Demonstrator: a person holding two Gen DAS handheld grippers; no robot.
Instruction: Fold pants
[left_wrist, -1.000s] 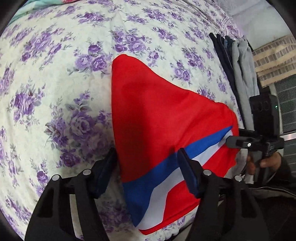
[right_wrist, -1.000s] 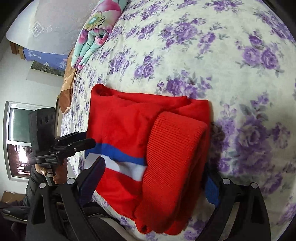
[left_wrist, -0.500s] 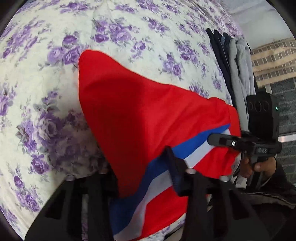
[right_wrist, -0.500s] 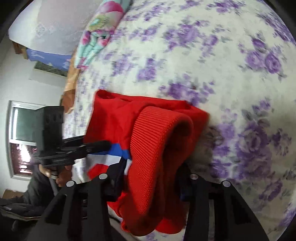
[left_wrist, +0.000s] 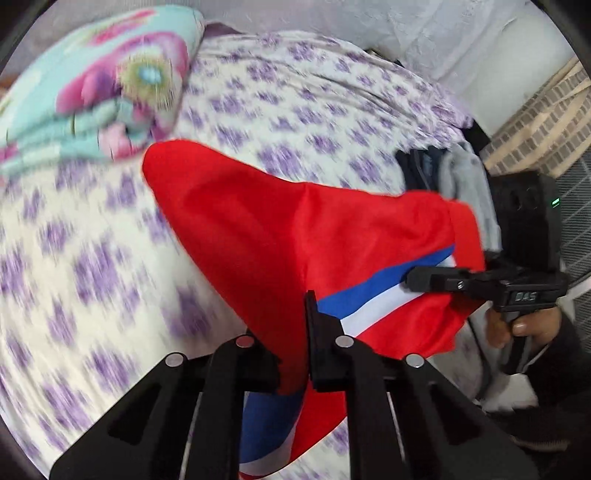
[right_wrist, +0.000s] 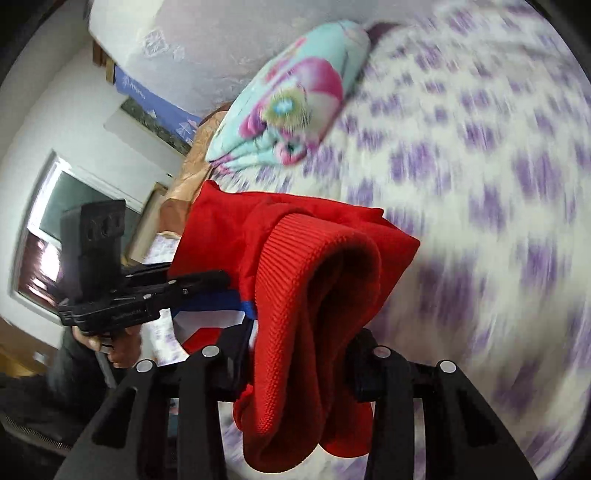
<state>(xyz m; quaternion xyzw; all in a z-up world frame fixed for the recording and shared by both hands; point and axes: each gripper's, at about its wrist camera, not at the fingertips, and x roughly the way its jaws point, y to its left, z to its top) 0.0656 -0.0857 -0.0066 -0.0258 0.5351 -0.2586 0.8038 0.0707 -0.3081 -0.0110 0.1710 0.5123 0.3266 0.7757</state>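
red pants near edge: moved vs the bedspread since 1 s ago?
Yes. The red pants near edge is lifted off the floral bedspread, pinched by the left gripper and right gripper; a second ago it lay flat.

A bed (left_wrist: 332, 110) is covered by a cream sheet printed with purple flowers, blurred in both views. A folded turquoise quilt with pink flowers (right_wrist: 288, 103) is laid near its head, against a white lace-patterned cloth (right_wrist: 177, 44). A daylit window (right_wrist: 48, 229) is set in a white wall (right_wrist: 55, 110), beside a blue poster (right_wrist: 155, 107). Dark and grey garments (left_wrist: 443, 170) are stacked at the bed's far edge.
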